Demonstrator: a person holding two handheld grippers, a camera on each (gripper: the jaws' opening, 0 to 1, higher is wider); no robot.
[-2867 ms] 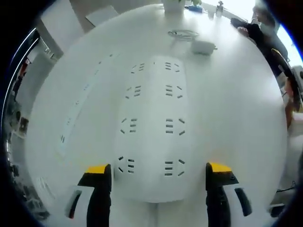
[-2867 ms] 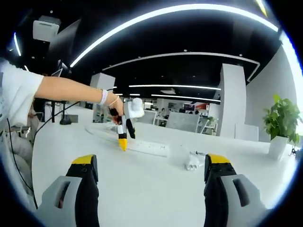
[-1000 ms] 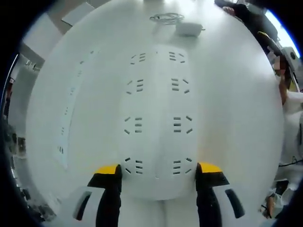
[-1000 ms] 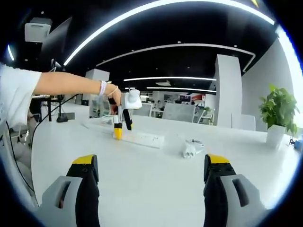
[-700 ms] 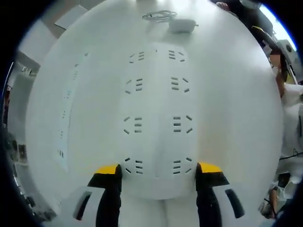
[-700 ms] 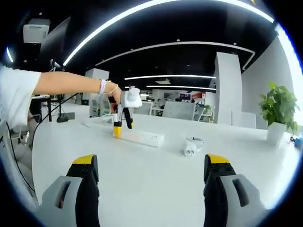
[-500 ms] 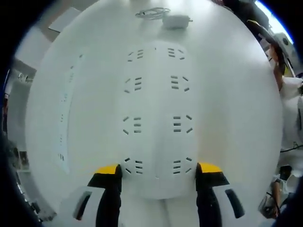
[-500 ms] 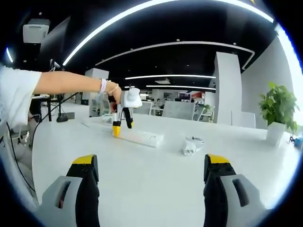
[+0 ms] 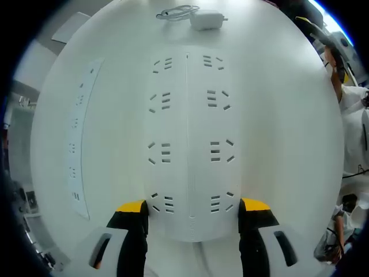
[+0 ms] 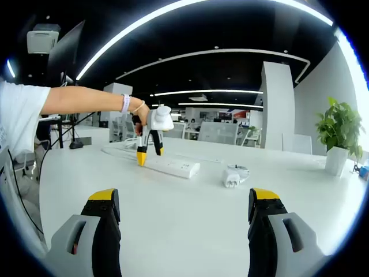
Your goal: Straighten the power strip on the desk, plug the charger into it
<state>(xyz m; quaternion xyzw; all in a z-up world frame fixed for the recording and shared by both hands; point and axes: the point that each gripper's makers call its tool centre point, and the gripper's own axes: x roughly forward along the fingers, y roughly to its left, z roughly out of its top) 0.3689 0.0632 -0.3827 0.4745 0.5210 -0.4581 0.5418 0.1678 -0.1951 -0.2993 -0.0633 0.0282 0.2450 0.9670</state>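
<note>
Left gripper [image 9: 191, 210] clamps the near end of the strip [image 9: 189, 138], yellow-tipped jaws pressed on its two long sides, likely so the whole bar can be swung straight from one end; judged step is straightening, plugging not yet done. The strip is a hard white plastic bar, smooth, rounded corners, a centre seam, two rows of slotted sockets running away from the jaws, lying flat on the desk [image 9: 277, 133]. Beyond the strip's far end, near but apart, sits the charger [image 9: 207, 21], a small white rounded block, with its thin cable [image 9: 176, 12] loosely coiled beside it; left there probably because the strip goes first. To one side of the strip, apart, lies a second strip [image 9: 81, 138], long, narrow and white. The desk is glossy white and flat. In the right gripper view, the right gripper [image 10: 187, 205] is held low over the desk well short of the strip [image 10: 172, 166], jaws spread wide with nothing between them, likely waiting to fetch the charger [image 10: 232, 176], which lies just past the strip's end. There the left gripper [image 10: 147, 154] stands tip-down on the strip's other end, held by a hand [image 10: 140, 115]. Far behind the strip are a plant [image 10: 340, 130] in a white pot and office furniture.
</note>
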